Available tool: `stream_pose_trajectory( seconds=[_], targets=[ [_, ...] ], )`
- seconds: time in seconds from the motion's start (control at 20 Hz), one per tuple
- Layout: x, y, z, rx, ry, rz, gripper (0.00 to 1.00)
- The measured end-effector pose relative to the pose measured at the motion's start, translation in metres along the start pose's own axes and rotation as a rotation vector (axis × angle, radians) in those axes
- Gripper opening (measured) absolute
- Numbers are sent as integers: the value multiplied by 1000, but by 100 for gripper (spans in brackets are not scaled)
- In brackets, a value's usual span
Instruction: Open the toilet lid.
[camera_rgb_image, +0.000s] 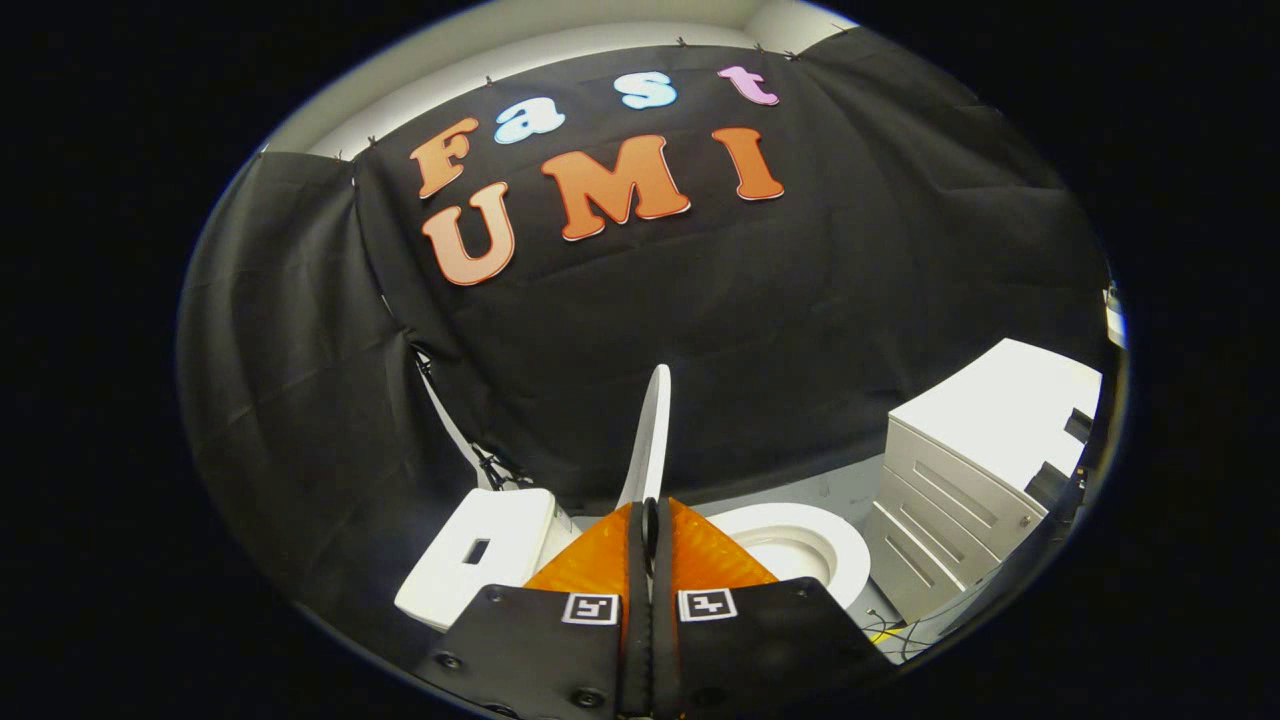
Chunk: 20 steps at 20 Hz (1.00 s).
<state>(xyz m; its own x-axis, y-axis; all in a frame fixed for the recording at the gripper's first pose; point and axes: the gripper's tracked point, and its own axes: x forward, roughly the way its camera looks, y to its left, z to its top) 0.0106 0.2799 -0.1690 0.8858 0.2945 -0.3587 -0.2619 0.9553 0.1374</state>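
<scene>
Lid: the thin white plastic toilet lid (648, 435) stands edge-on, nearly upright, rising straight ahead from between the jaws, which seem pinched narrowly on its lower edge; white bowl (800, 545) right of them.

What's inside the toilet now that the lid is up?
The toilet bowl looks white and empty where it shows. The claw, shut on the raised lid, covers the bowl's near side, so its bottom cannot be seen.

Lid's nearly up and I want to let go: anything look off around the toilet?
Nothing stands out. The toilet lid stands raised, edge-on just ahead of the gripper, fingers closed on its rim. Toilet seat and tank look intact.
</scene>
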Motion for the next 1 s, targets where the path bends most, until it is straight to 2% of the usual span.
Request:
stream_pose_trajectory(
  seconds=[0.15,0.45,0.7,0.85,1.0],
  targets=[
    [0,38,4,-4,-2,40,8],
    [-3,109,-2,-112,0,101,8],
    [-2,160,-14,-117,21,173,8],
    [-2,190,-22,-181,27,195,8],
    [0,217,-37,-190,46,228,8]
  ],
)
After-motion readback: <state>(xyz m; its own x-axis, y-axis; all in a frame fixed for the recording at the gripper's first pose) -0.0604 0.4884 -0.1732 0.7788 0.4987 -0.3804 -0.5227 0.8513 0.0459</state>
